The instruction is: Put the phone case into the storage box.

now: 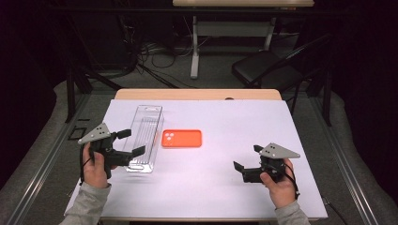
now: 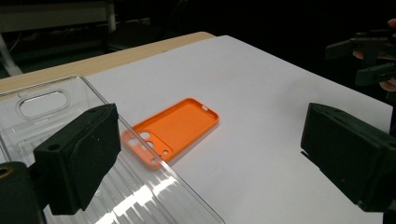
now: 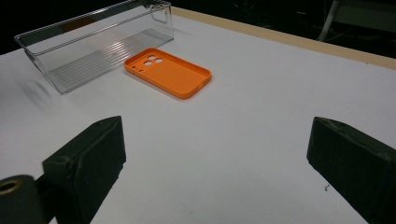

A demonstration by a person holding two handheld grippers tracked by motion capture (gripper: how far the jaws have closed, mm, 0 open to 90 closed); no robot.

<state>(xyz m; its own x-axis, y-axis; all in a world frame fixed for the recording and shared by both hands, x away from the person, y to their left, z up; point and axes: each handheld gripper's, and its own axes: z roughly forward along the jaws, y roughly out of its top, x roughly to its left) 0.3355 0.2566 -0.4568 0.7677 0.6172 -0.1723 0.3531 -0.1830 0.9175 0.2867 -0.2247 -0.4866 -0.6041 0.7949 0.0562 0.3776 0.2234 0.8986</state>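
Observation:
An orange phone case (image 1: 182,138) lies flat on the white table top, hollow side up, camera holes toward the left. It also lies ahead in the left gripper view (image 2: 175,128) and the right gripper view (image 3: 169,72). A clear plastic bin (image 1: 146,136) stands just left of it. My left gripper (image 1: 131,143) is open, its jaws over the bin's near end (image 2: 140,186). My right gripper (image 1: 248,157) is open at the table's right, well apart from the case, nothing between its jaws.
The white table top (image 1: 225,122) has a wooden strip along its far edge (image 1: 197,94). A dark chair (image 1: 267,70) and cables lie on the floor beyond. The right gripper appears far off in the left gripper view (image 2: 369,60).

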